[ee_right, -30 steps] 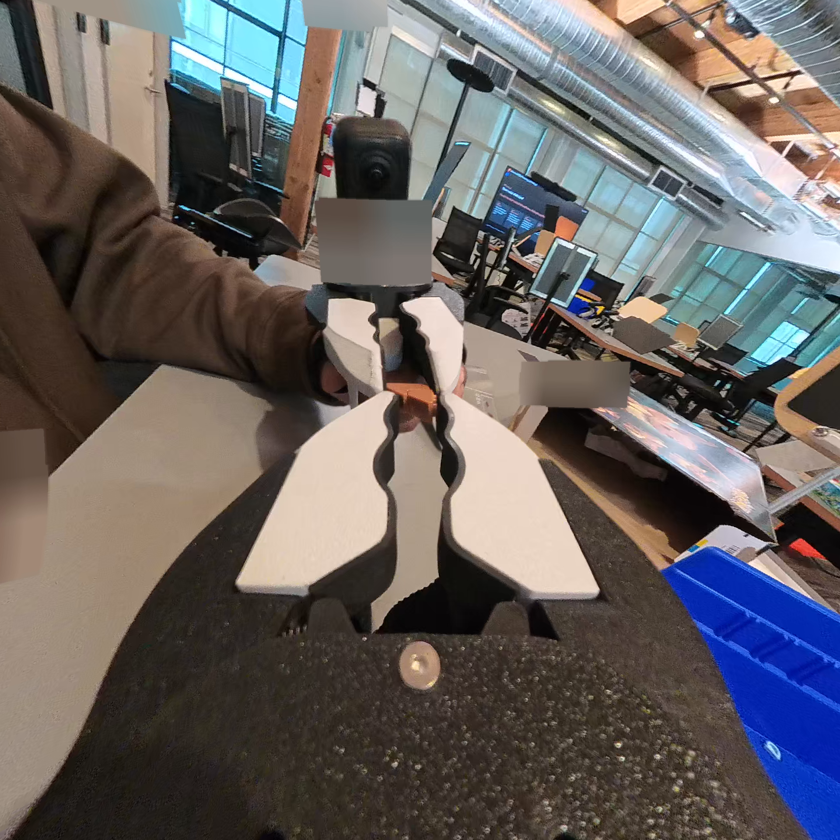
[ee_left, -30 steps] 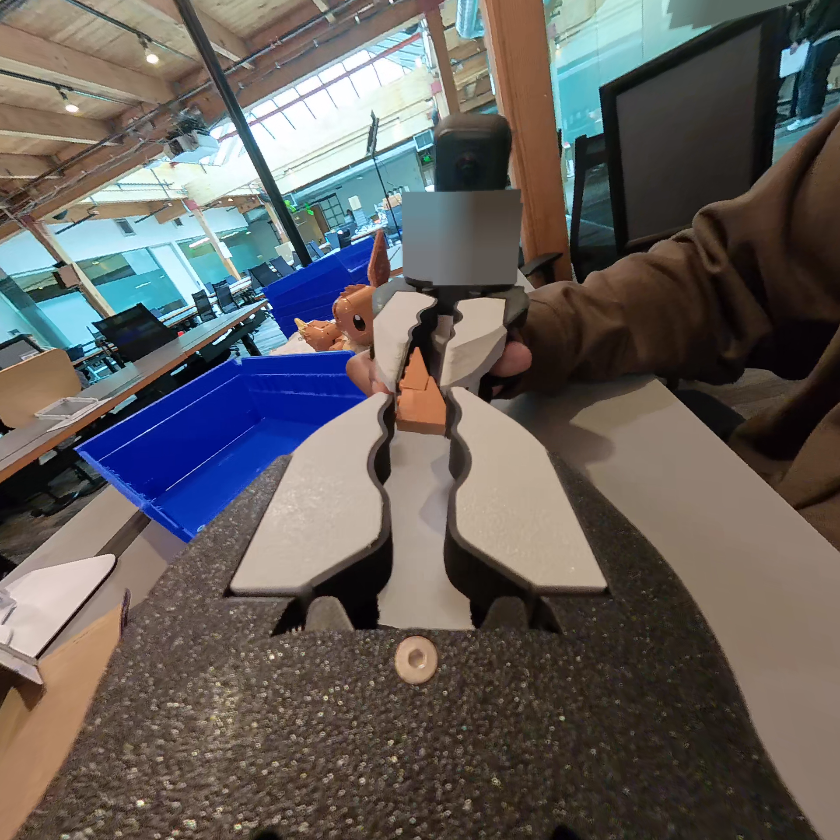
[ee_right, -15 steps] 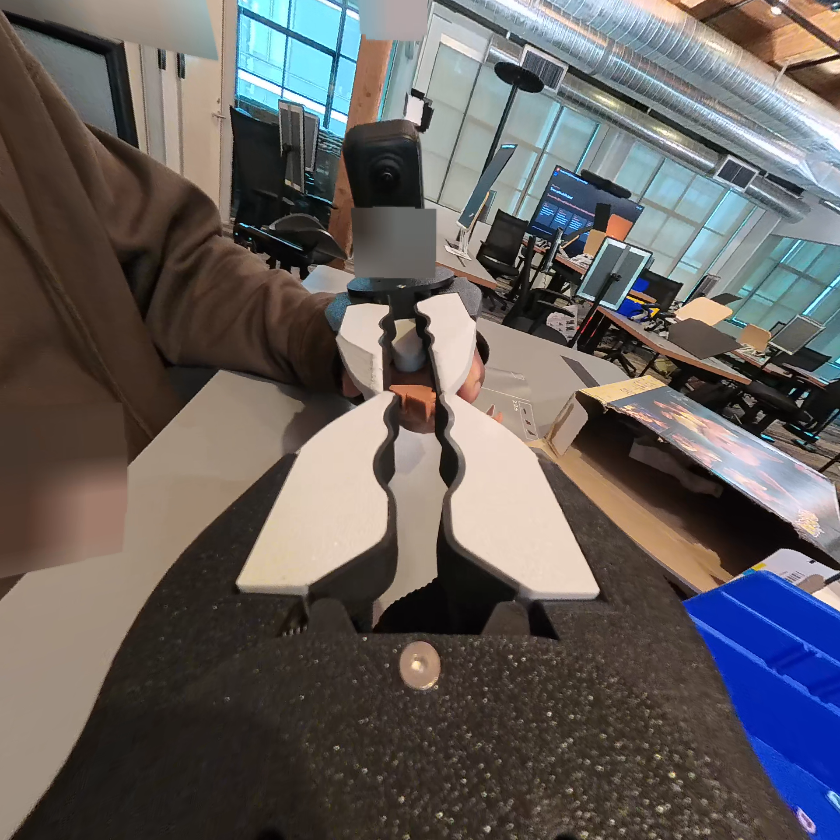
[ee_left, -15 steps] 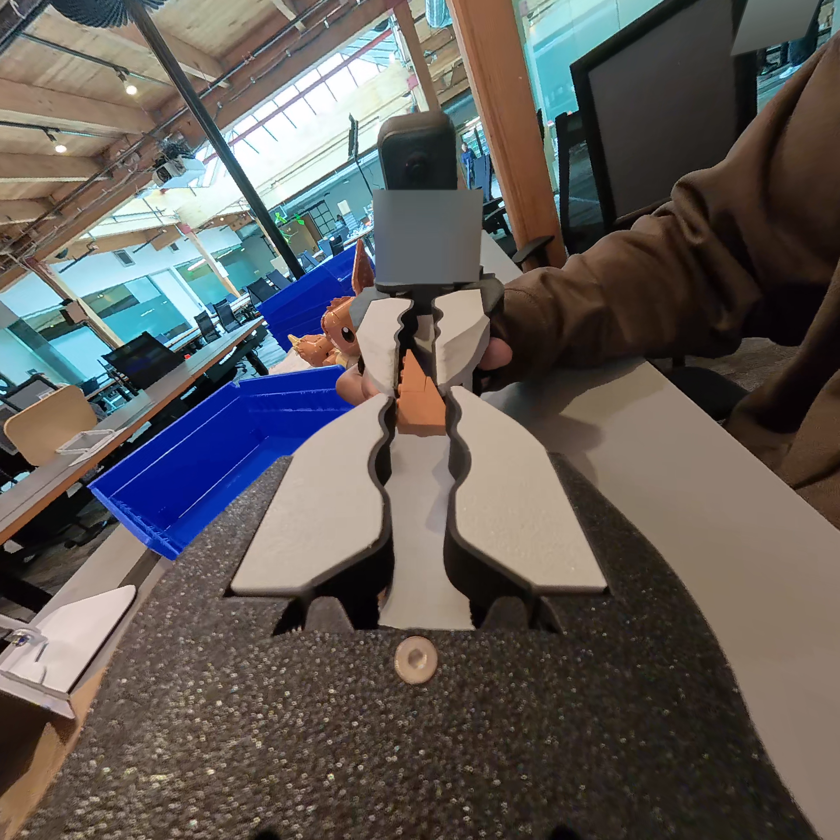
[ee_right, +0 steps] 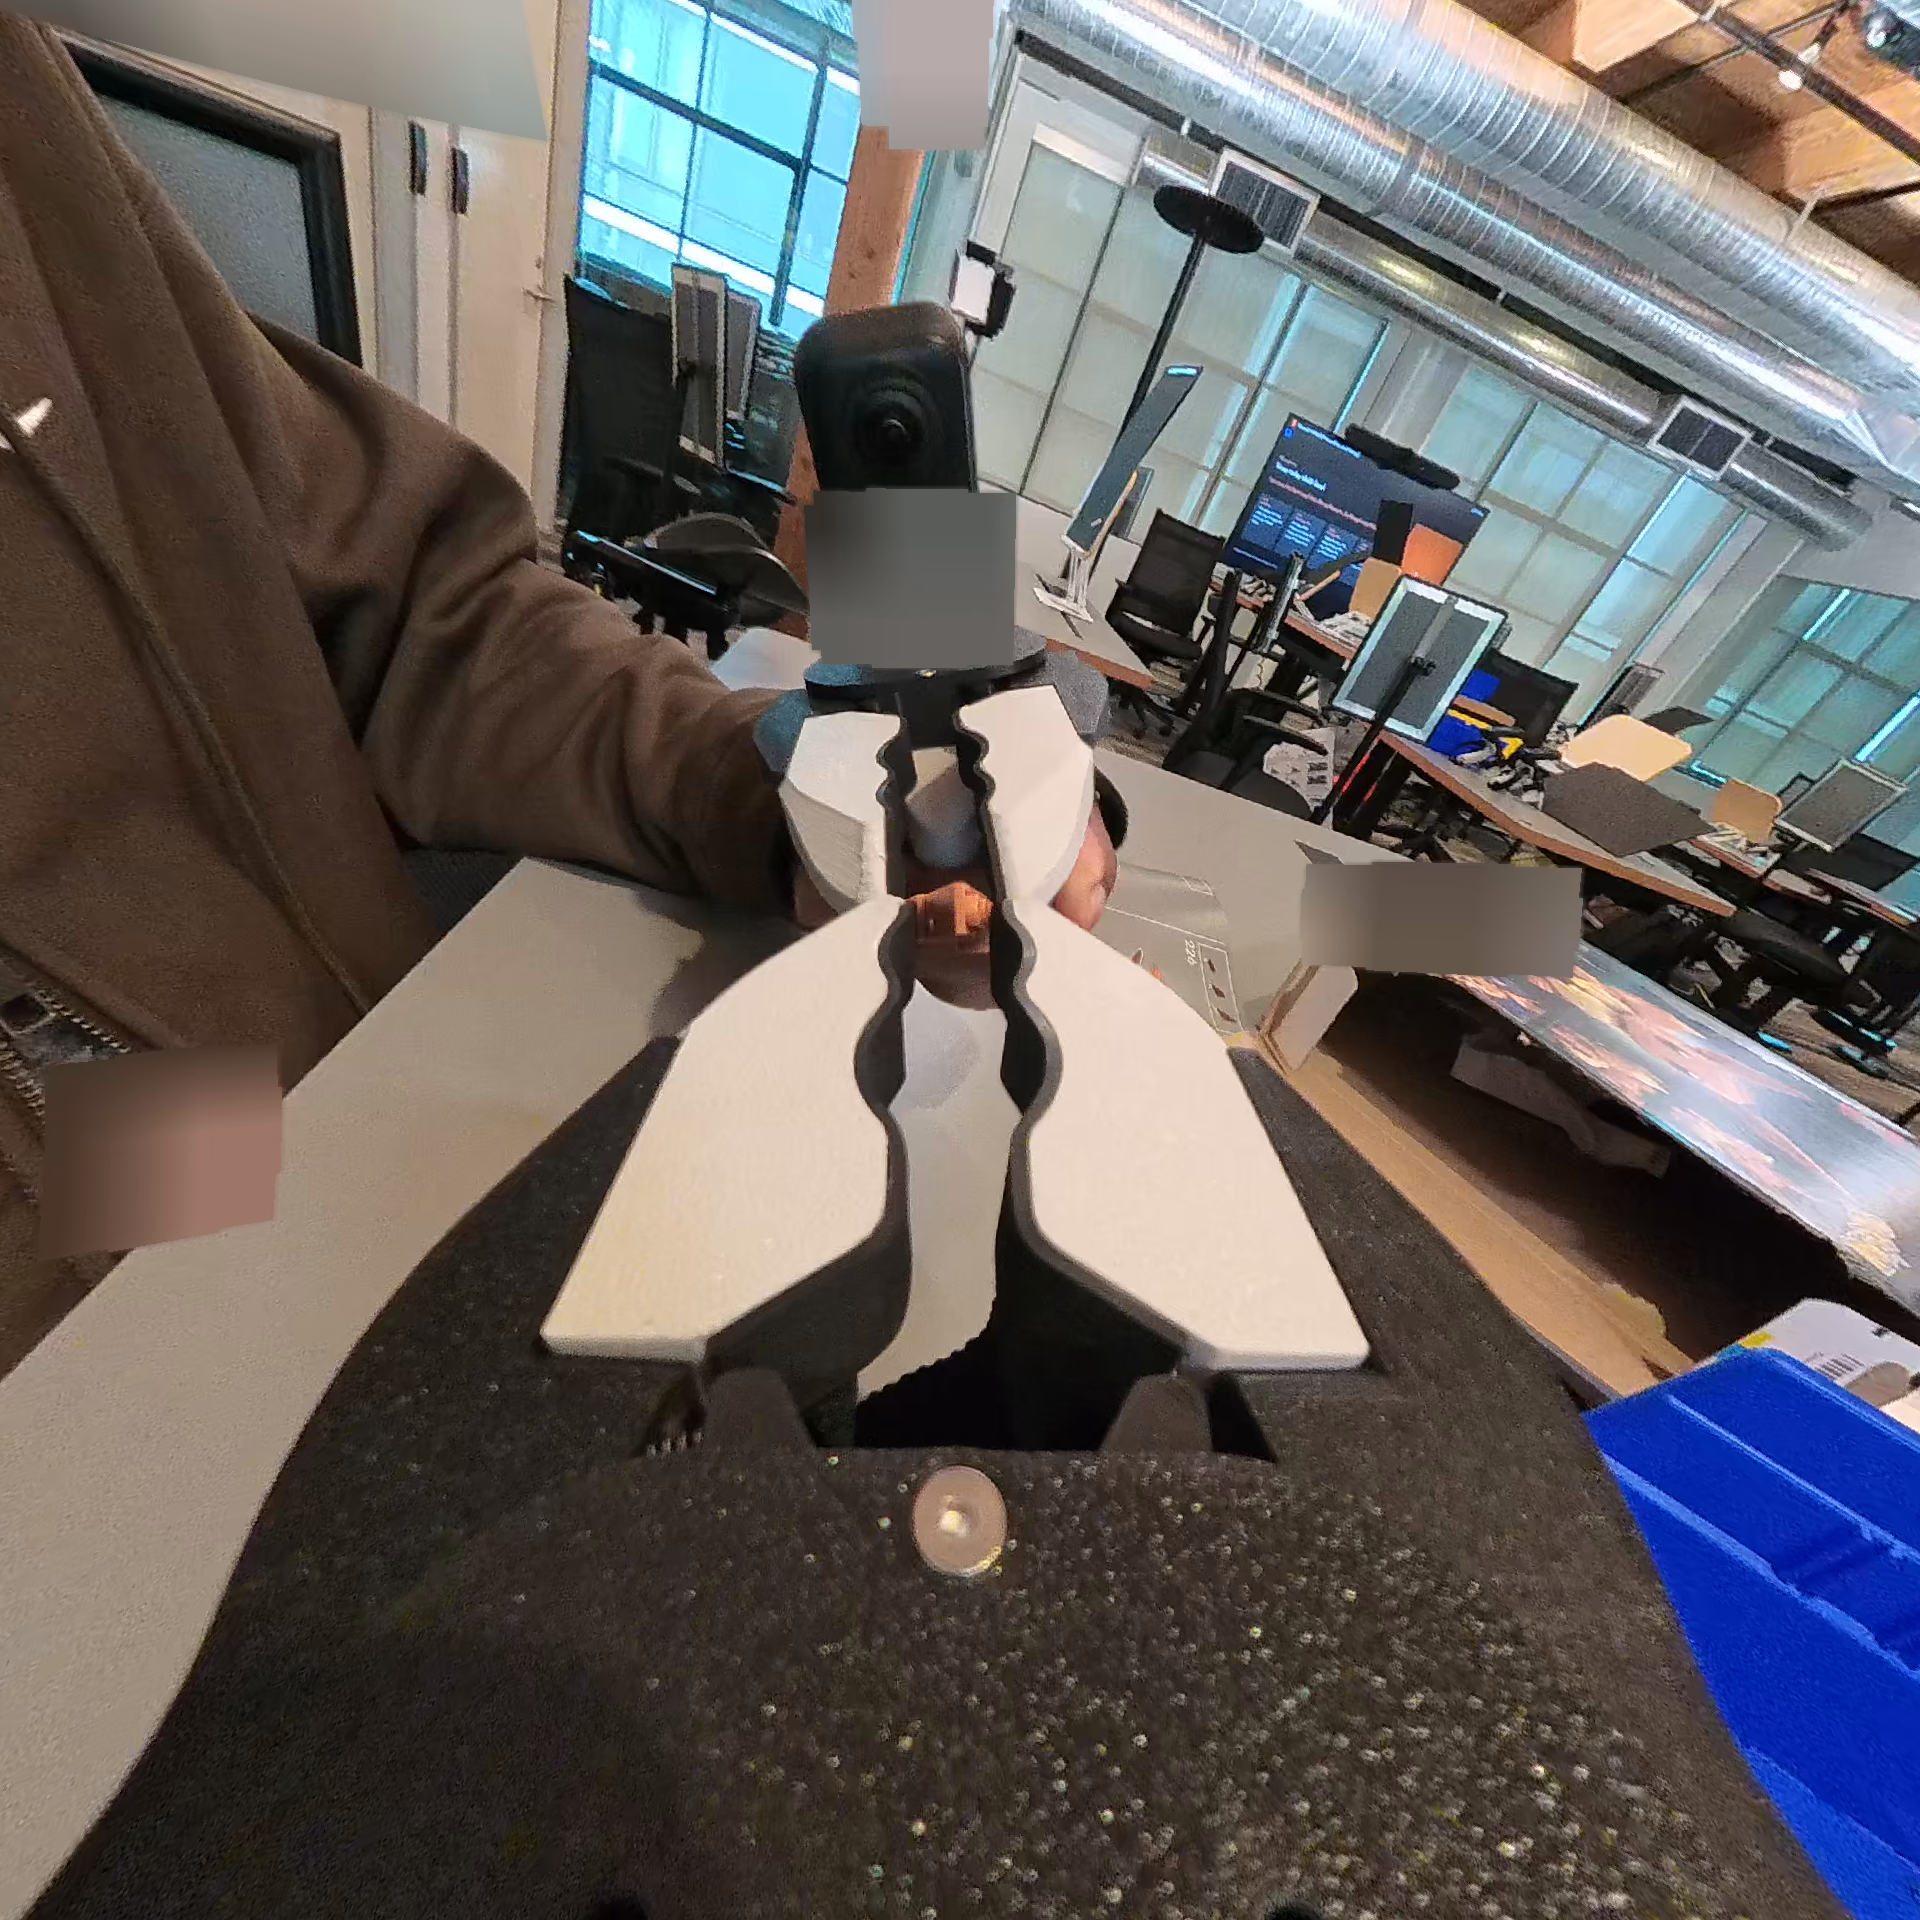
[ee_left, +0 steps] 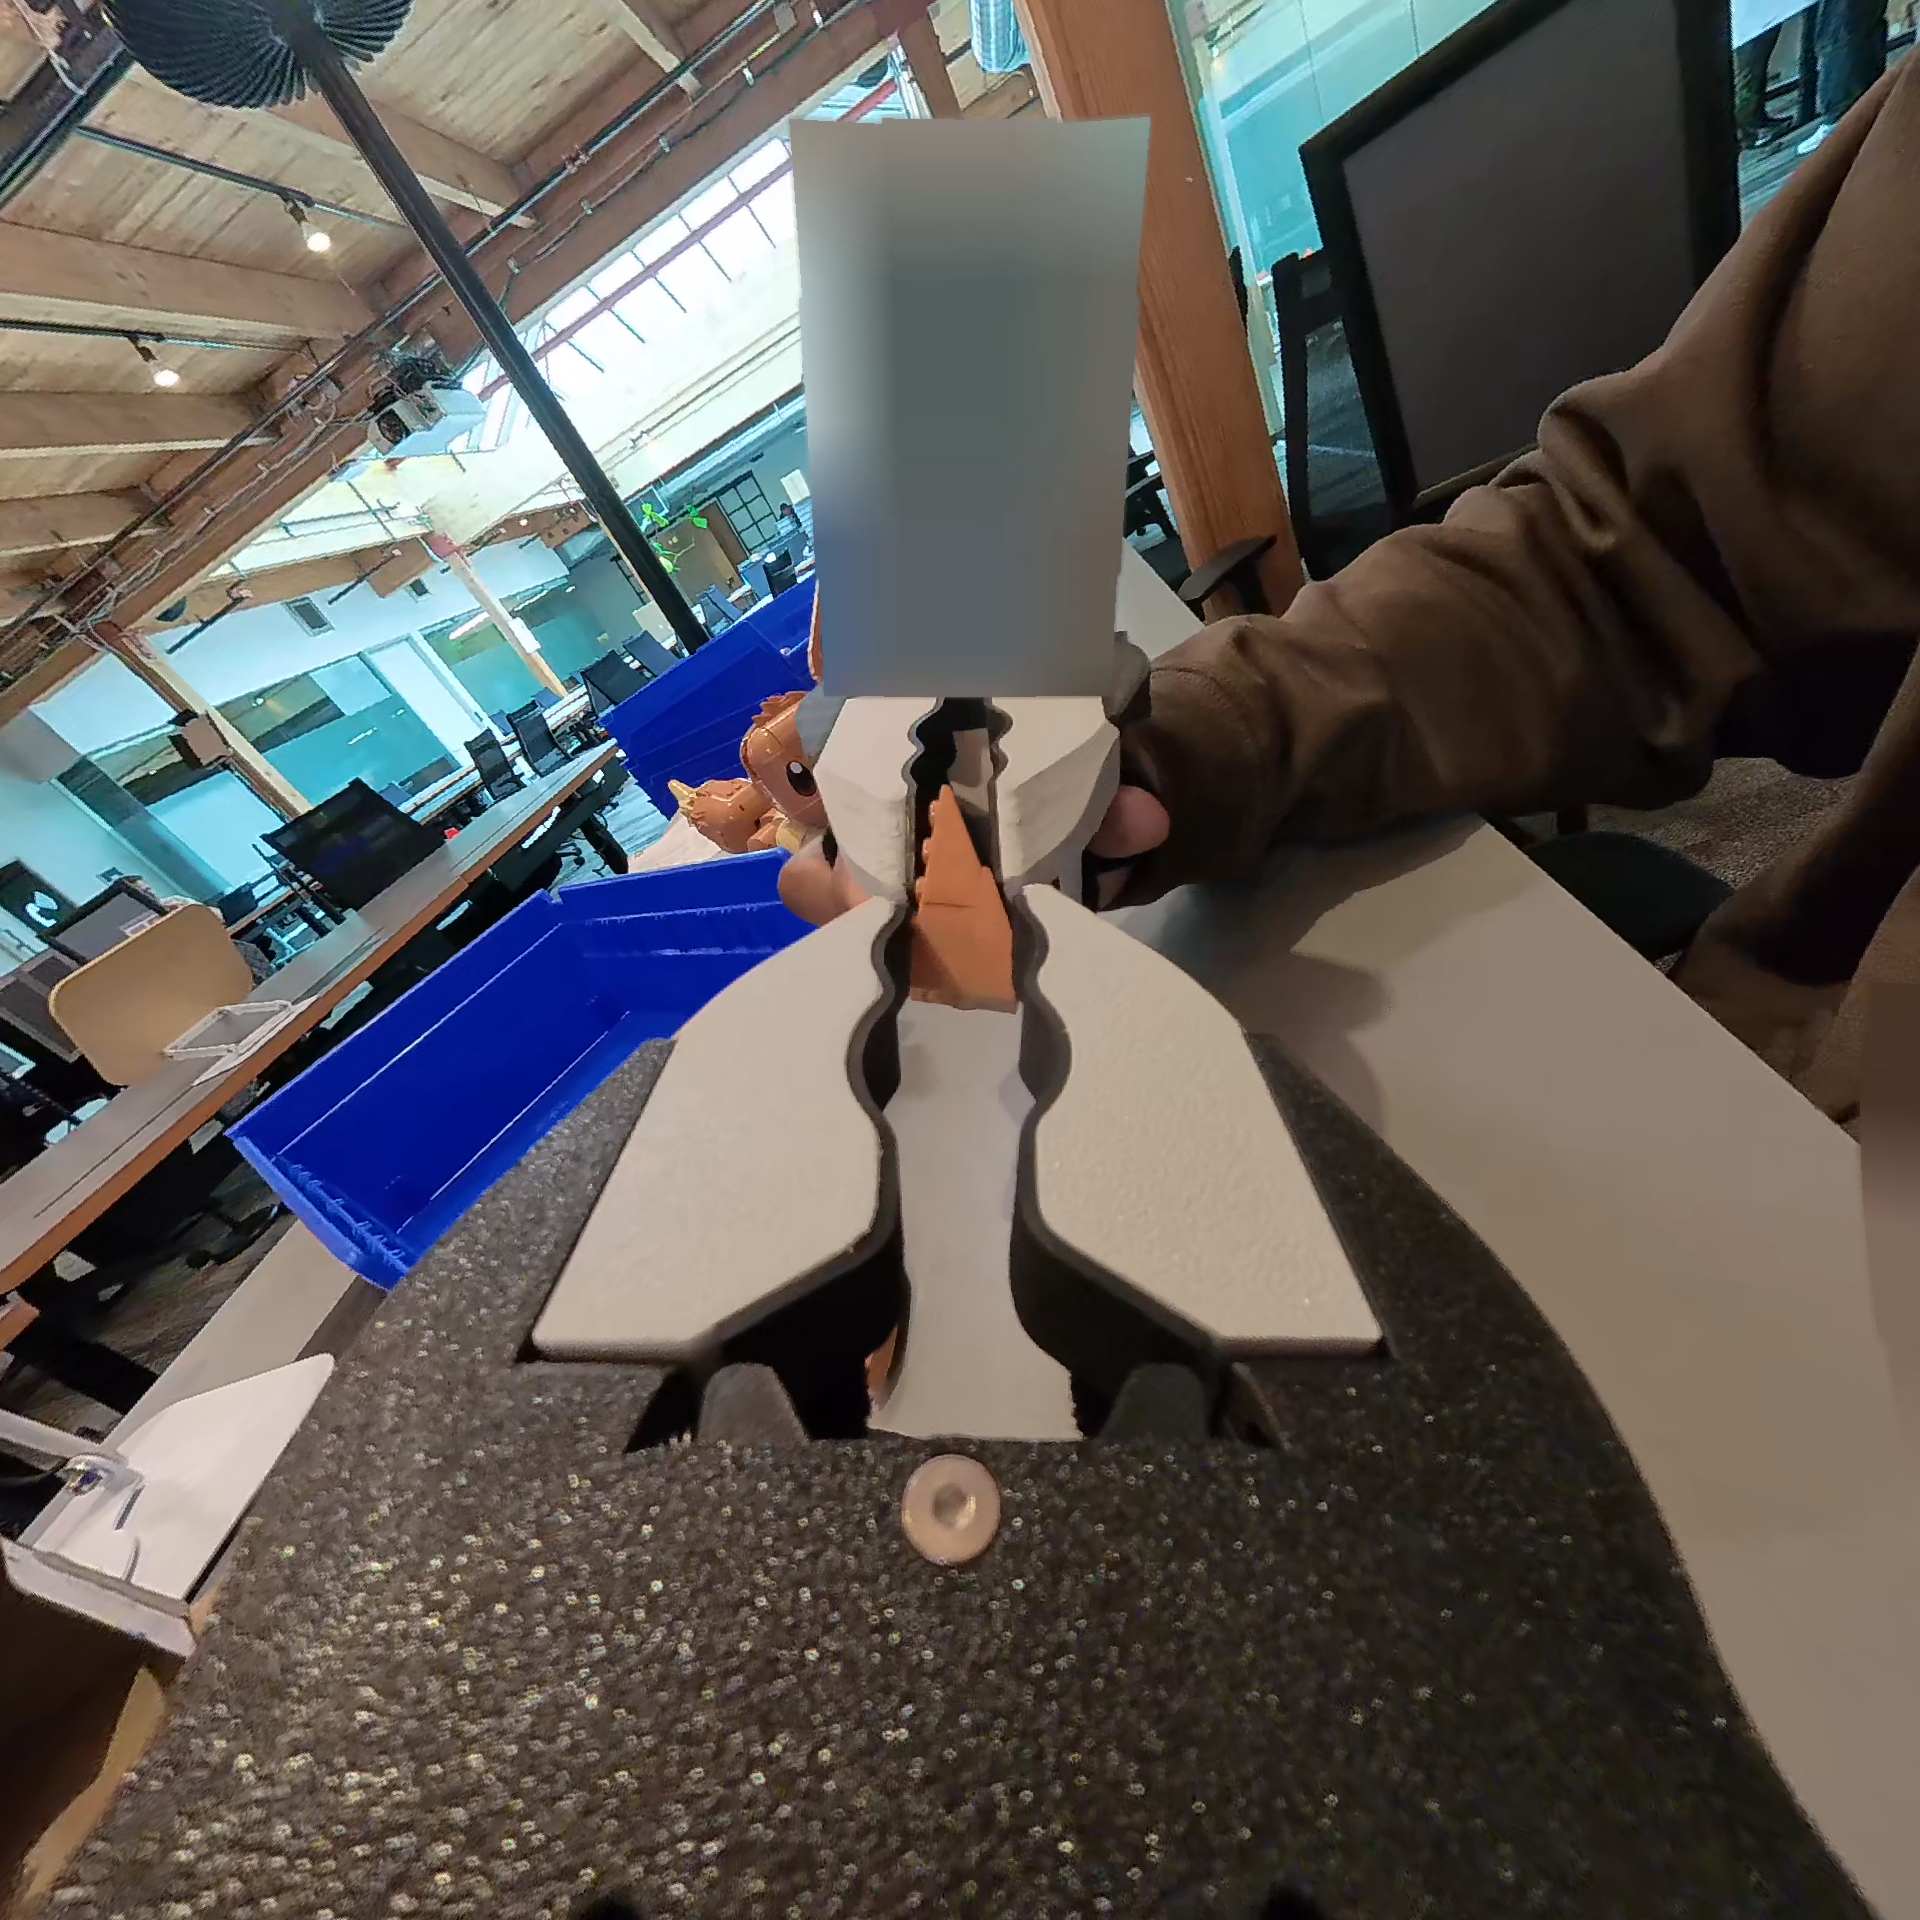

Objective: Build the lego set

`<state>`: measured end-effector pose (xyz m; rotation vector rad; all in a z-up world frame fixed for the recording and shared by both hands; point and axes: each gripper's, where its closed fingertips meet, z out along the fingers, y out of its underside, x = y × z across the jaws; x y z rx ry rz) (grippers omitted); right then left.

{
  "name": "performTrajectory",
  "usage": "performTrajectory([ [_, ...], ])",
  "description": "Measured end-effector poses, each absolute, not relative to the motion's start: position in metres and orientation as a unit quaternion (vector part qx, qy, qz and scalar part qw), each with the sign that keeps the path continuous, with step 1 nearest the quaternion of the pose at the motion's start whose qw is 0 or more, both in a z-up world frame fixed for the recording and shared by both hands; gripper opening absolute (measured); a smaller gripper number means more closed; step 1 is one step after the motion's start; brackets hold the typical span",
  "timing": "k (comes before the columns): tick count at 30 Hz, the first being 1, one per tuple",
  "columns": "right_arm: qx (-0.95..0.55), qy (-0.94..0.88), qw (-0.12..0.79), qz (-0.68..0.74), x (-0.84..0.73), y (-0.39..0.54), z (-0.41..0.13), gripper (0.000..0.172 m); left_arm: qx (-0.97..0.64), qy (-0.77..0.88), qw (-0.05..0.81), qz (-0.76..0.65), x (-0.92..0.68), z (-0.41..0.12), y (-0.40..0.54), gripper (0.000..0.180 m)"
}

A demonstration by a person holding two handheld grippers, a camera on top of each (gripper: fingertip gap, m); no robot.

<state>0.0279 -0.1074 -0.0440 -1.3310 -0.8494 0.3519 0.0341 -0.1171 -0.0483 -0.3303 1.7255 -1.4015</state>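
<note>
Left tongs (ee_left: 961, 940): nearly closed, pads pinching orange brick piece (ee_left: 961, 935).
Right tongs (ee_right: 951, 925): nearly closed, meeting them tip to tip on the same piece.
Behind: blue bin (ee_left: 499, 1039), brown toy figure (ee_left: 764, 790).

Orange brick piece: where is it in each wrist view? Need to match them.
Left wrist view: orange brick piece at centre, a wedge pointing up, at the tips of the left gripper and running up between the fingers of the facing right gripper.
Right wrist view: brick piece at centre, only a small end showing between the two grippers' tips.
Shared landmark: grey table.
</note>
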Motion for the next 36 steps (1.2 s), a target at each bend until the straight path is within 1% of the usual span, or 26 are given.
performTrajectory([
  [4,-0.587,-0.381,0.695,0.167,0.026,-0.108,-0.042,0.014,-0.123,0.691,0.431,-0.567,0.031,-0.045,-0.118,0.020],
  [7,-0.581,-0.390,0.692,0.176,0.023,-0.111,-0.044,0.014,-0.116,0.694,0.434,-0.562,0.030,-0.047,-0.120,0.030],
  [11,-0.576,-0.391,0.695,0.181,0.022,-0.113,-0.044,0.014,-0.120,0.707,0.426,-0.552,0.031,-0.052,-0.119,0.034],
  [16,-0.570,-0.389,0.700,0.187,0.022,-0.114,-0.041,0.013,-0.127,0.726,0.416,-0.533,0.035,-0.065,-0.120,0.033],
  [19,-0.573,-0.390,0.697,0.183,0.022,-0.113,-0.043,0.013,-0.118,0.717,0.421,-0.543,0.033,-0.060,-0.123,0.025],
  [24,-0.579,-0.387,0.696,0.174,0.026,-0.110,-0.046,0.014,-0.118,0.721,0.440,-0.522,0.036,-0.062,-0.120,0.023],
  [28,-0.604,-0.374,0.690,0.137,0.037,-0.100,-0.056,0.015,-0.141,0.733,0.460,-0.481,0.046,-0.070,-0.109,0.023],
  [31,-0.638,-0.378,0.664,0.101,0.049,-0.091,-0.074,0.019,-0.163,0.739,0.475,-0.449,0.055,-0.076,-0.099,0.023],
  [36,-0.675,-0.377,0.633,0.034,0.070,-0.079,-0.098,0.016,-0.199,0.754,0.497,-0.382,0.067,-0.090,-0.077,0.023],
])
